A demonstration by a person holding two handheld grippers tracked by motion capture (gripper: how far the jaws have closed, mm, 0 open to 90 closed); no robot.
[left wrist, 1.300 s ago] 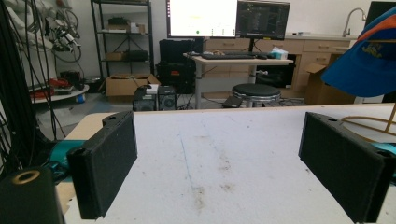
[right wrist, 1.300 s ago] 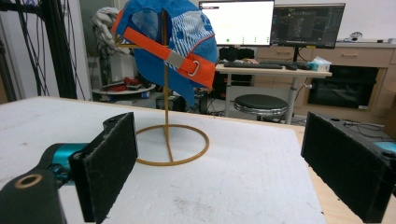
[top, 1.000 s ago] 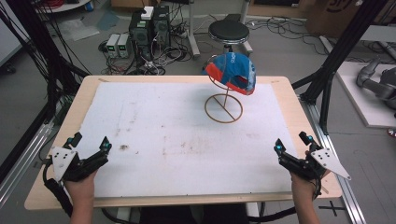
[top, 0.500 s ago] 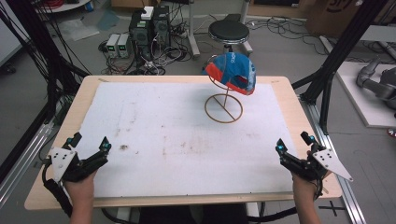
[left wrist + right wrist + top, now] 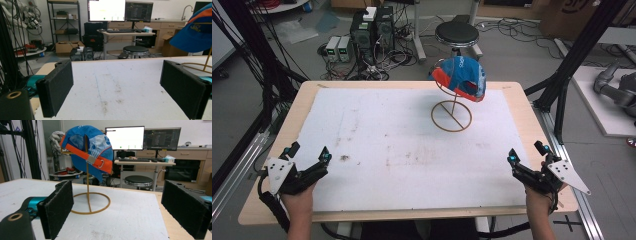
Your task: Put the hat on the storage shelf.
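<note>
Blue and orange, a cap (image 5: 460,77) hangs on a gold wire stand (image 5: 451,116) near the far edge of the bench (image 5: 387,145). Left claw (image 5: 307,156) rests at the near left corner and right claw (image 5: 526,153) at the near right corner, both wide open and empty.

Black fingers (image 5: 57,87) — grey plates, teal accents

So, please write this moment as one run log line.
left gripper: open, idle | right gripper: open, idle | cap: on stand
</note>
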